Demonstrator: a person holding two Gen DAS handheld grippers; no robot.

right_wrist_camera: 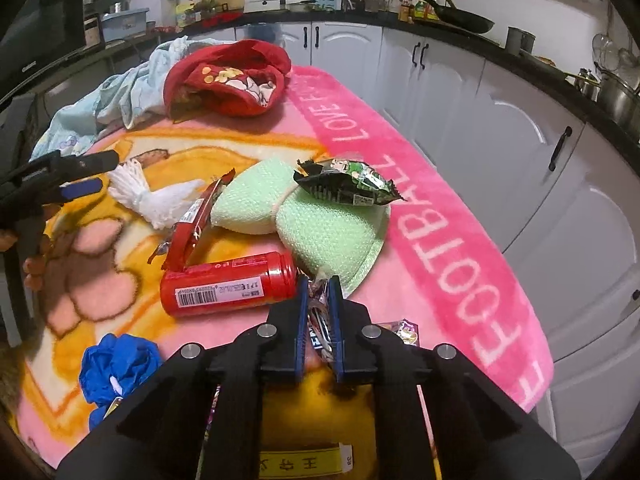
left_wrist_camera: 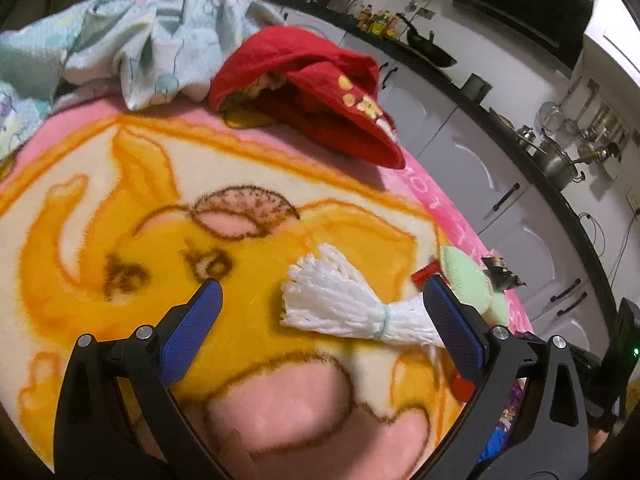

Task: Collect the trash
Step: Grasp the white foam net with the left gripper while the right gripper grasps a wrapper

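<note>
My left gripper [left_wrist_camera: 323, 284] stands open just over the blanket [left_wrist_camera: 120, 220]. A white bundle of plastic strips tied with a band [left_wrist_camera: 340, 304] lies between its blue pads, close to the right one and not pressed. My right gripper [right_wrist_camera: 319, 284] is shut on a shiny crumpled wrapper [right_wrist_camera: 320, 312]. Beyond it lie a red can on its side [right_wrist_camera: 228, 286], a torn red wrapper [right_wrist_camera: 192, 224] and a green-black snack bag [right_wrist_camera: 348, 184] resting on a pale green padded sheet [right_wrist_camera: 320, 216]. The right wrist view also catches the white bundle [right_wrist_camera: 148, 196] and the left gripper [right_wrist_camera: 90, 174].
A red garment [right_wrist_camera: 228, 76] and a pale blue cloth [right_wrist_camera: 120, 92] are heaped at the far end. A blue plastic bag [right_wrist_camera: 116, 364] and a small colourful wrapper [right_wrist_camera: 404, 330] lie near me. White kitchen cabinets [right_wrist_camera: 500, 120] run along the blanket's right edge.
</note>
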